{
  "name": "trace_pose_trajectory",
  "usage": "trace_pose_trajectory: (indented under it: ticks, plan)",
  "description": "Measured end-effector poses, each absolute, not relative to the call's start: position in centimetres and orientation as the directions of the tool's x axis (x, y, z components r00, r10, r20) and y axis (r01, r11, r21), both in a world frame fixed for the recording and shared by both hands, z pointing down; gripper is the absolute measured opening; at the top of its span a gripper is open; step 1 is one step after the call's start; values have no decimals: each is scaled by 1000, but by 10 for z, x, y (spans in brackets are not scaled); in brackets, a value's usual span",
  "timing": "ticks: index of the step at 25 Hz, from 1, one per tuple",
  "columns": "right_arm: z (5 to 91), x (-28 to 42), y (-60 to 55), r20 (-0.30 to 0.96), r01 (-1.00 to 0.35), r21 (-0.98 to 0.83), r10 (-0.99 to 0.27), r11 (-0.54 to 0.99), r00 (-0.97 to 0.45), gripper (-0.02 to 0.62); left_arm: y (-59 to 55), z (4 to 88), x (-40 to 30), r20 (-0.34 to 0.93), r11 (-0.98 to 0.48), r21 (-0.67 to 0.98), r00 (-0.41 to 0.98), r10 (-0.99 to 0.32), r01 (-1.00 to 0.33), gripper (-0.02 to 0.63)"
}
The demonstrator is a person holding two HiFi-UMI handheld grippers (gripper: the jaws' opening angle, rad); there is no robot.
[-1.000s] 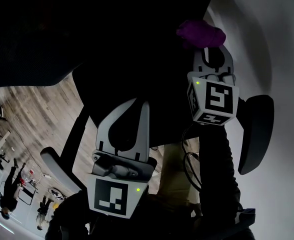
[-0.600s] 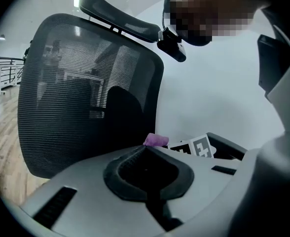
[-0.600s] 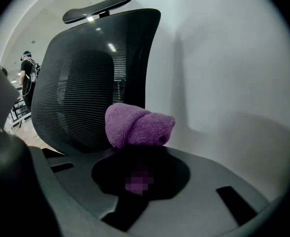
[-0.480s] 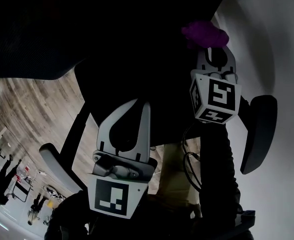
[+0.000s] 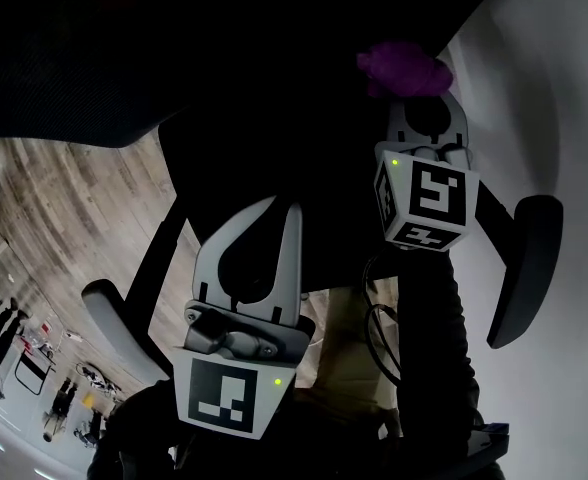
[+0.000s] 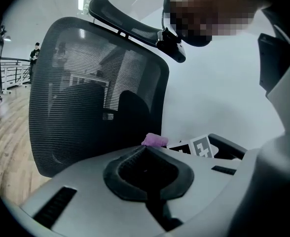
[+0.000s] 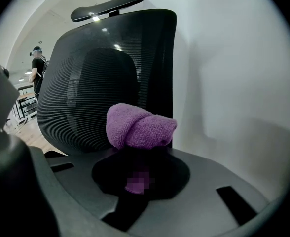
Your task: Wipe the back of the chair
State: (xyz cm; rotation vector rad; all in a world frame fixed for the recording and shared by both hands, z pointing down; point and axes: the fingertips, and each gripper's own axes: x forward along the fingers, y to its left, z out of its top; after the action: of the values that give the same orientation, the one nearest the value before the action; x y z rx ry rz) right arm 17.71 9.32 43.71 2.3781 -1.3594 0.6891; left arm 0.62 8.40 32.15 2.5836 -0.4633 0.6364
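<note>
At the lower centre of the head view, your left gripper [image 5: 282,208] has its jaws pressed together with nothing between them. Its cube [image 5: 224,396] carries a black-and-white square marker. Toward the upper right, your right gripper [image 5: 419,93] is clamped on a purple cloth [image 5: 402,68]. In the right gripper view the cloth bunches mid-frame, close before the black mesh chair back [image 7: 86,83], with the headrest [image 7: 110,5] at the top.

Count on inspection: one chair [image 7: 105,73], one cloth [image 7: 140,127], two armrests [image 5: 519,268], one headrest [image 7: 110,6], two grippers, left gripper [image 5: 282,208] and right gripper [image 5: 419,103].
</note>
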Motion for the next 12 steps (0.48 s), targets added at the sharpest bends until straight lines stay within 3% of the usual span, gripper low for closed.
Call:
trace_pose_trajectory:
  ticks: [12]
  plan:
    - [429,149,64,549,-901,20,-749,-433,372,55,65,314,-11,498,-833,323,829,-255,-450,9]
